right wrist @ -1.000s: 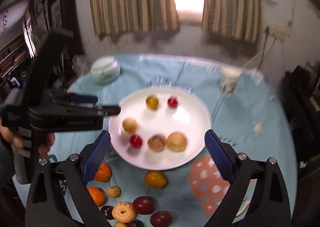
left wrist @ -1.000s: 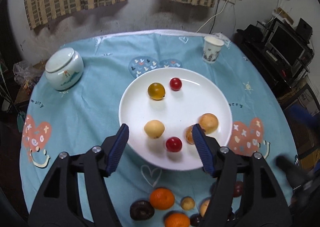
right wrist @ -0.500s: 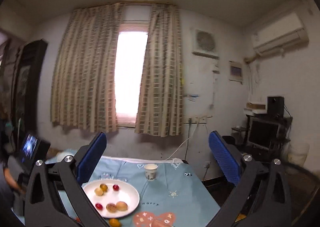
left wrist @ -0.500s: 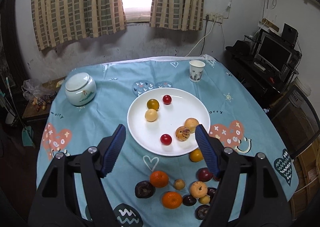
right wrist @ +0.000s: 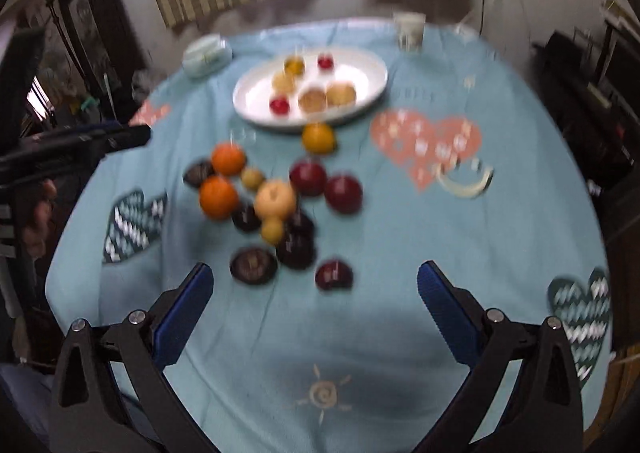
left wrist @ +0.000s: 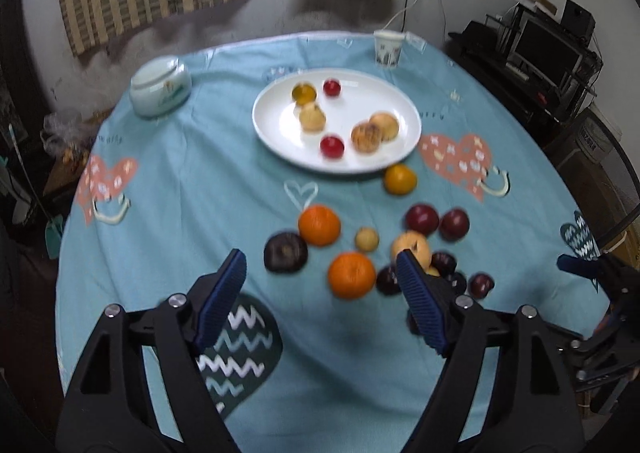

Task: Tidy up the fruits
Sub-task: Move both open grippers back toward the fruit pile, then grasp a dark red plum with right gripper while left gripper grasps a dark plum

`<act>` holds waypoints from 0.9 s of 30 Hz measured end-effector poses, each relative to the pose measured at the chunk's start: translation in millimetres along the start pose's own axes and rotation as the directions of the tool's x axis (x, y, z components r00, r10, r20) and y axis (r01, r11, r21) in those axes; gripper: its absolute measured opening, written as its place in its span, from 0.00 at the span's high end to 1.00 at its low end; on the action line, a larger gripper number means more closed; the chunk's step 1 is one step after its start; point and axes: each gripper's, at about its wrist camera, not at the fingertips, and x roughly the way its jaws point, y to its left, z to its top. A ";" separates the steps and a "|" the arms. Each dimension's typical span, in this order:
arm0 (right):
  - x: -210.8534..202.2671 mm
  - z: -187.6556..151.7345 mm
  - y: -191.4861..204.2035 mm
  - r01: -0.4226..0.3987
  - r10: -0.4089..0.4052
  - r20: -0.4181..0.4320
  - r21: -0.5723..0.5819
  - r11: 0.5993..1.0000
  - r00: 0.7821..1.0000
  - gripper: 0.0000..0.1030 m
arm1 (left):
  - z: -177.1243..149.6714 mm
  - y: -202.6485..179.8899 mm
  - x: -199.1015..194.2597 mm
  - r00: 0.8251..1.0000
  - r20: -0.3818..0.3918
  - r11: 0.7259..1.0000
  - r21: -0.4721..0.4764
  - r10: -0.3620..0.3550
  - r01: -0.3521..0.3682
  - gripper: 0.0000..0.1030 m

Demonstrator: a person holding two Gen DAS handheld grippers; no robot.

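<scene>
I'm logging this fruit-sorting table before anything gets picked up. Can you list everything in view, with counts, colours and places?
plate: one, white, centre-back of the table.
fruit on plate: six; two red, one dark yellow, three tan.
loose fruit: about a dozen on the cloth in front of the plate; two orange, one yellow-orange, several dark red or purple, a few tan; exact count blurred.
lidded jar: one, pale green, back left.
paper cup: one, white, behind the plate.
tablecloth: one, light blue, heart prints.
left gripper: open, jaws just widening, nothing between them.
right gripper: open wide, empty.
</scene>
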 end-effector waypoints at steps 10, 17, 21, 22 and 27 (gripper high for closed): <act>49.0 -16.9 -8.7 0.066 -0.080 -0.147 -0.100 0.993 0.986 0.43 | -35.2 -24.4 24.7 0.993 -0.111 0.999 0.029 -0.027 0.030 0.24; 72.4 -8.4 -11.9 0.033 -0.056 -0.198 -0.114 0.993 0.979 0.43 | -41.5 -26.0 28.8 0.991 -0.136 1.000 0.017 -0.015 0.017 0.24; 81.3 -5.3 -11.8 0.023 -0.050 -0.226 -0.118 0.993 0.973 0.43 | -43.4 -27.3 31.5 0.988 -0.150 1.000 0.010 -0.016 0.017 0.24; 83.2 -5.3 -12.1 0.014 -0.041 -0.235 -0.115 0.993 0.971 0.43 | -44.2 -28.9 32.5 0.988 -0.154 1.000 0.012 -0.017 0.019 0.24; 84.5 -5.4 -9.9 0.027 -0.060 -0.228 -0.145 0.989 0.972 0.54 | -47.5 -41.8 40.7 0.984 -0.178 0.999 0.038 -0.030 0.037 0.24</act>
